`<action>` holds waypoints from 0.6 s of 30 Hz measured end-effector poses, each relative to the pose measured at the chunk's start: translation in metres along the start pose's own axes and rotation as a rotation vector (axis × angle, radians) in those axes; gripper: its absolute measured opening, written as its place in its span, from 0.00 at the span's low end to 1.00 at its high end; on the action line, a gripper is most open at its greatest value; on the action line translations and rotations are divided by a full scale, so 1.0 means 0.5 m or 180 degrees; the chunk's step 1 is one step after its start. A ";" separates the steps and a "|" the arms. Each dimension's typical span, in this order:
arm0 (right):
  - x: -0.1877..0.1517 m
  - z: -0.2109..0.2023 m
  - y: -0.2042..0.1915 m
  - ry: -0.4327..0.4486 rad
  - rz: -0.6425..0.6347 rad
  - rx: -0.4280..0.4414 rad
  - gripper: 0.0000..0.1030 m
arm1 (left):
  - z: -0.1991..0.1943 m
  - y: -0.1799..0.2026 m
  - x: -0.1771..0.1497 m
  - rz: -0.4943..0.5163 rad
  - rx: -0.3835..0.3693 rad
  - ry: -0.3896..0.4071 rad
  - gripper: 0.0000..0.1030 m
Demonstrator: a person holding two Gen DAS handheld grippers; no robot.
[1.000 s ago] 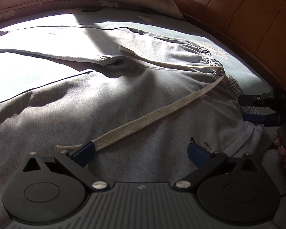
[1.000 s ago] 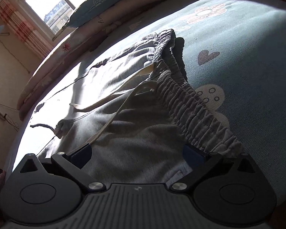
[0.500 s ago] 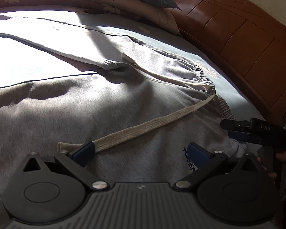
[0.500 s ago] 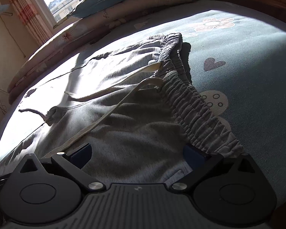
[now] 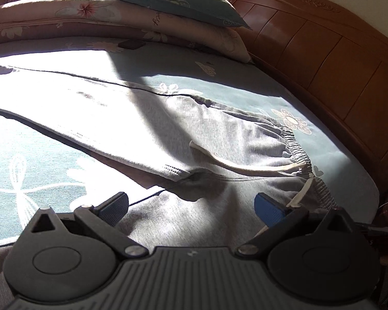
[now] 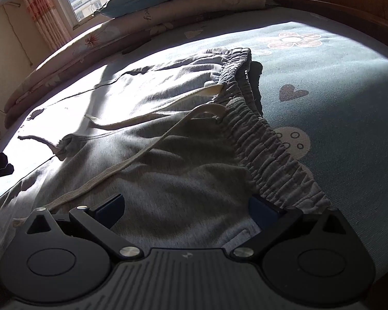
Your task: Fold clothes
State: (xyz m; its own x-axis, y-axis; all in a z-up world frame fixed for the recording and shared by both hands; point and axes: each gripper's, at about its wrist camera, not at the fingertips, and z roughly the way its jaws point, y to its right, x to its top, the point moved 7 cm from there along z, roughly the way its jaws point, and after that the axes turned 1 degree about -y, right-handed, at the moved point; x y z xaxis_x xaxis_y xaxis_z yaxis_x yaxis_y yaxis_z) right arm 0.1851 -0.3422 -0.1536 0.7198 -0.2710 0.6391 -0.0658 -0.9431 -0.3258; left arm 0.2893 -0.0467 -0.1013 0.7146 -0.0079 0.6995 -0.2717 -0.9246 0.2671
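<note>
Grey sweatpants (image 5: 194,134) lie spread flat on the bed, legs running left, elastic waistband (image 5: 297,152) toward the headboard. A cream drawstring (image 5: 245,166) trails across the fabric. My left gripper (image 5: 191,208) hovers open over the near leg, close to the crotch seam. In the right wrist view the same sweatpants (image 6: 168,170) fill the middle, with the gathered waistband (image 6: 261,139) at right and the drawstring (image 6: 132,161) crossing diagonally. My right gripper (image 6: 186,210) is open just above the cloth by the near waistband corner, nothing between its fingers.
The bed has a teal flowered sheet (image 5: 33,165). Pillows (image 5: 168,2) are stacked at the far side. A wooden headboard (image 5: 323,59) runs along the right. A window with curtains (image 6: 64,2) is at the far left of the right wrist view.
The left gripper has swung up and toward the waistband; the drawstring end that lay by its left finger is out of its view. The right gripper has shifted slightly and stays open.
</note>
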 end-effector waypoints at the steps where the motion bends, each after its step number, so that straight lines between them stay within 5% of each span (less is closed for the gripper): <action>1: 0.006 -0.001 -0.002 -0.0066 0.0014 -0.0007 1.00 | 0.005 -0.021 0.020 0.0008 0.0110 0.0010 0.99; 6: 0.126 -0.053 -0.056 0.0015 -0.0263 -0.0019 1.00 | 0.021 -0.090 0.078 0.0031 0.0349 0.0219 0.99; 10: 0.275 -0.083 -0.153 0.0239 -0.0526 0.0321 1.00 | 0.049 -0.151 0.064 -0.0185 0.0388 0.0338 0.99; 18: 0.434 0.149 -0.308 -0.0231 -0.0534 0.0849 1.00 | 0.096 -0.238 0.006 -0.0678 0.0224 0.0183 0.99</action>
State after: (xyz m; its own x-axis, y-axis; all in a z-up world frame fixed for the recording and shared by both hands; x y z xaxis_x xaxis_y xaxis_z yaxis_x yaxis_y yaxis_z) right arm 0.4030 -0.2416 -0.0166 0.7533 -0.0926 0.6511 0.2345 -0.8871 -0.3975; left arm 0.3549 0.0450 -0.1629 0.7127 0.2101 0.6693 -0.0715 -0.9274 0.3672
